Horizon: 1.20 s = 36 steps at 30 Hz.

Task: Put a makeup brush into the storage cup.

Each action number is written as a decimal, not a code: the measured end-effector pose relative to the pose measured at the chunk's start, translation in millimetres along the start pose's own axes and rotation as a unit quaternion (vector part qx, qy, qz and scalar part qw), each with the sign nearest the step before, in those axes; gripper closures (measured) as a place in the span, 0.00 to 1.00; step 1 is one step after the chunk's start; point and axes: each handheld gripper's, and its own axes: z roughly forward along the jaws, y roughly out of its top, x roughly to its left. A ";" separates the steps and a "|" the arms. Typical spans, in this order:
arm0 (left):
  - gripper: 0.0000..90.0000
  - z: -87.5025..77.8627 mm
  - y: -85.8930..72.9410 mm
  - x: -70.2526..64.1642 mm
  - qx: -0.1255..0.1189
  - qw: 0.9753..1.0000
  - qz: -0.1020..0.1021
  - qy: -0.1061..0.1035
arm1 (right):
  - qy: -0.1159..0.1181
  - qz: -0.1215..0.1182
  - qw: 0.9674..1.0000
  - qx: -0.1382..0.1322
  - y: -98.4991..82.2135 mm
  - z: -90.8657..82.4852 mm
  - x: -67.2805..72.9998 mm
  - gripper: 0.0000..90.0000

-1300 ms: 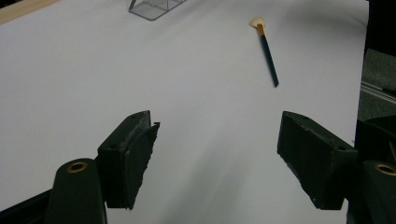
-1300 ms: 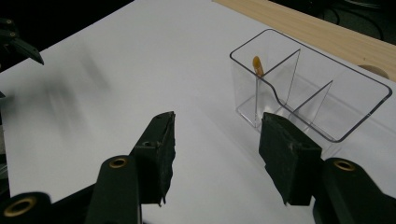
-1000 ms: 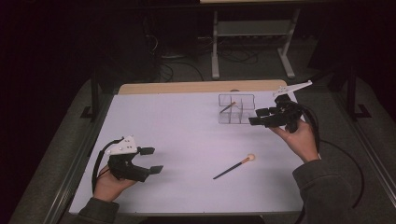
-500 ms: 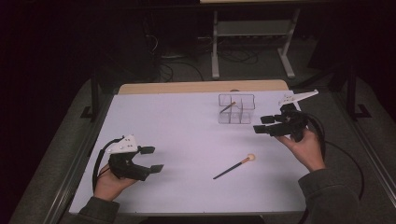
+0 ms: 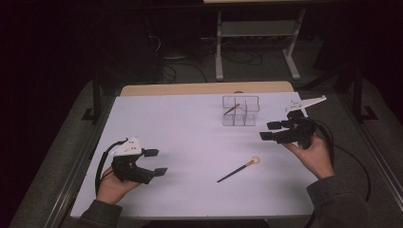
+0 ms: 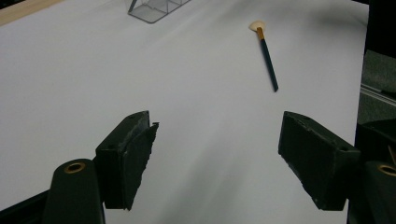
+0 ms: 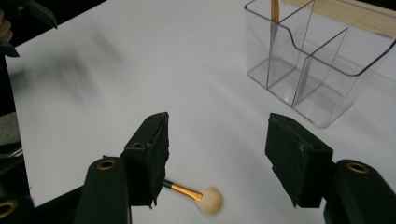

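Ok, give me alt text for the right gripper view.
The right gripper hangs open over a white table, a makeup brush lying just below it. Beyond stands a clear divided organizer with another brush upright in one compartment.

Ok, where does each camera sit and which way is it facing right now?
High view: fixed above the person's side, looking forward and down on the white table; both forearms enter from below, with the left tool and right tool.
Left gripper view: rides the left tool, looking across the table at the brush.
Right gripper view: rides the right tool, looking down at the brush head and clear organizer.
Shared: all three show brush and organizer.
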 end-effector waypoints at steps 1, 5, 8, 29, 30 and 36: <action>0.28 -0.1 -0.1 -0.1 0.000 1.000 -0.001 0.000 | 0.000 -0.002 1.000 0.002 -1.1 0.6 -0.1 0.43; 0.28 0.0 -0.4 -0.1 0.001 1.000 0.000 0.000 | 0.002 0.001 1.000 0.004 -5.7 2.2 -0.4 0.43; 0.28 0.0 -0.8 0.0 0.000 1.000 -0.001 0.001 | 0.004 0.001 1.000 0.006 -8.5 3.0 0.0 0.43; 0.27 -6.1 -4.8 0.7 0.001 1.000 -0.001 0.008 | 0.017 -0.025 0.999 0.012 -12.1 2.4 14.2 0.41; 0.27 -6.2 -5.1 0.8 0.001 1.000 -0.001 0.008 | 0.018 -0.030 0.999 0.014 -12.3 2.7 15.3 0.41; 0.27 -5.9 -6.1 0.7 0.001 1.000 0.000 0.010 | 0.023 -0.052 0.998 0.030 -14.5 9.0 21.0 0.42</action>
